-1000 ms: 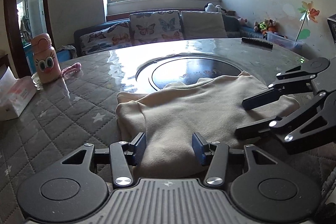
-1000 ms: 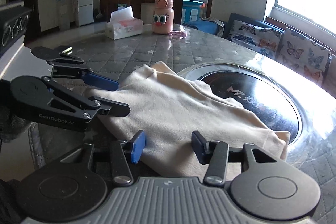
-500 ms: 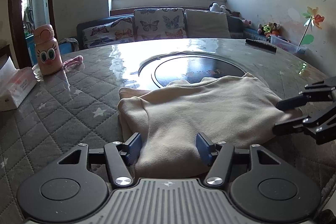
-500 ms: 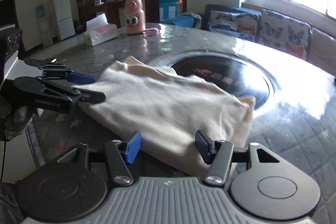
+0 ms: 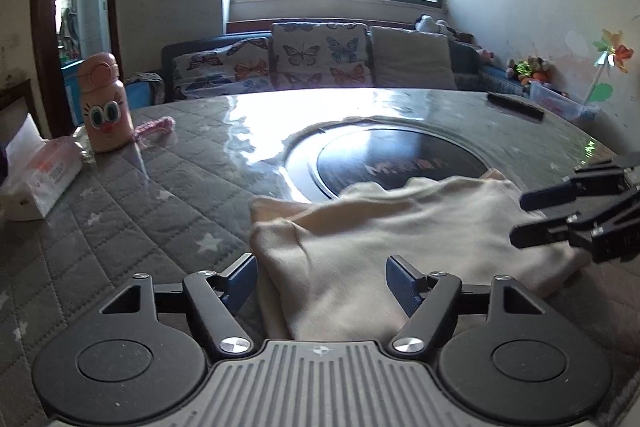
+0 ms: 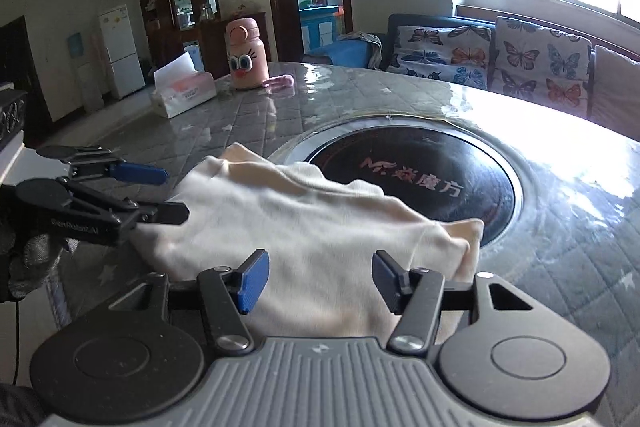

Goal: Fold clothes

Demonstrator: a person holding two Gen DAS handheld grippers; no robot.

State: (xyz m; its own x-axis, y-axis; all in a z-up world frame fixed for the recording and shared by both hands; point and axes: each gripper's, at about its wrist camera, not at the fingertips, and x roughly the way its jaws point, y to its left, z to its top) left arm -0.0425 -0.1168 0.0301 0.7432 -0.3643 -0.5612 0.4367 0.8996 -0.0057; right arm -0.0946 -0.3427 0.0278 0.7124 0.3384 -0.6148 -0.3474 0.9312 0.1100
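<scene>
Cream garment laid folded on table; left gripper just opened wider, right gripper parted, nothing gripped, apparently released.

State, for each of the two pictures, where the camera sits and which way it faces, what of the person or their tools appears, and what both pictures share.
Left wrist view: on the left hand-held gripper, facing the window and sofa; the right hand-held gripper enters at right.
Right wrist view: on the right hand-held gripper, facing the doorway and fridge; the left hand-held gripper and a gloved hand show at left.
Shared: cream garment, pink bottle, tissue box, table.
</scene>
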